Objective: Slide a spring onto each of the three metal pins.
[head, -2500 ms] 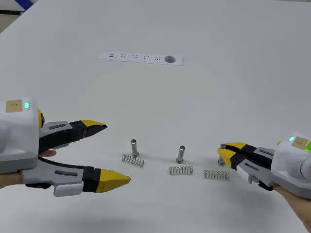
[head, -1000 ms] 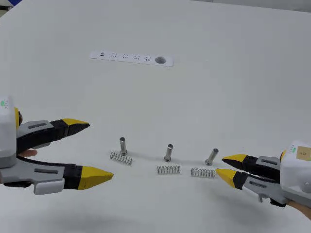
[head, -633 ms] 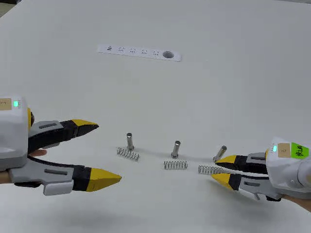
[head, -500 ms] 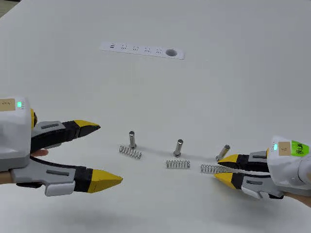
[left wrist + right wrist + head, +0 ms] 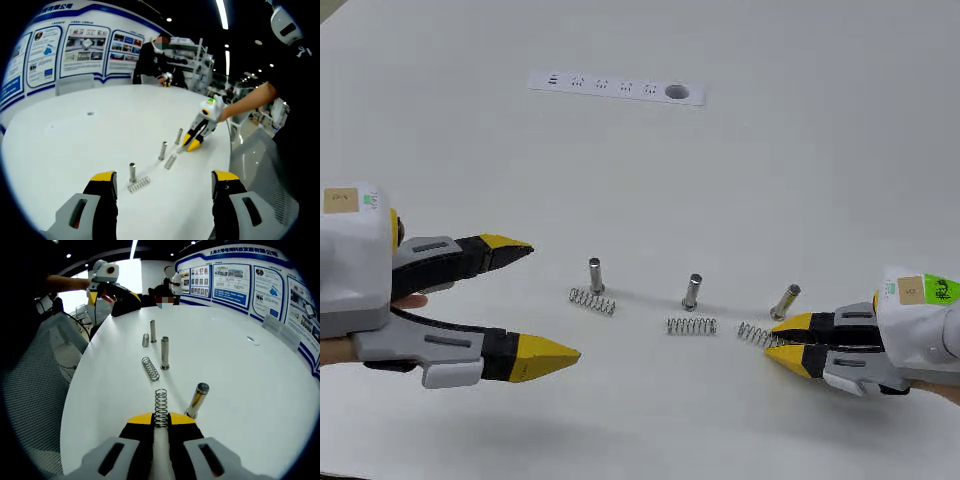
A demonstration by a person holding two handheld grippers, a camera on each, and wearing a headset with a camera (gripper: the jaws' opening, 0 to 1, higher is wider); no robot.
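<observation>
The right-hand spring [image 5: 753,333] lies flat on the white table [image 5: 770,170]. Its near end is caught between the yellow tips of the right gripper [image 5: 778,345], whose jaws are drawn almost together, pinching the last coils. In the right gripper view the right-hand spring [image 5: 161,407] runs straight out from the tips of the right gripper [image 5: 161,422]. Just beside it the right-hand pin [image 5: 785,301] leans over at a tilt, its base on the table, bare of any spring.

Further left the middle pin [image 5: 692,291] stands upright with the middle spring [image 5: 691,326] lying loose just in front of it. The left-hand pin [image 5: 595,275] is upright too, with the left-hand spring [image 5: 592,301] lying at its foot. Neither spring is on a pin.

The left gripper [image 5: 555,300] hangs above the table to the left of the row — jaws spread wide, nothing between them, well clear of the nearest pin. A white power strip [image 5: 615,88] lies flat on the table's far side.
</observation>
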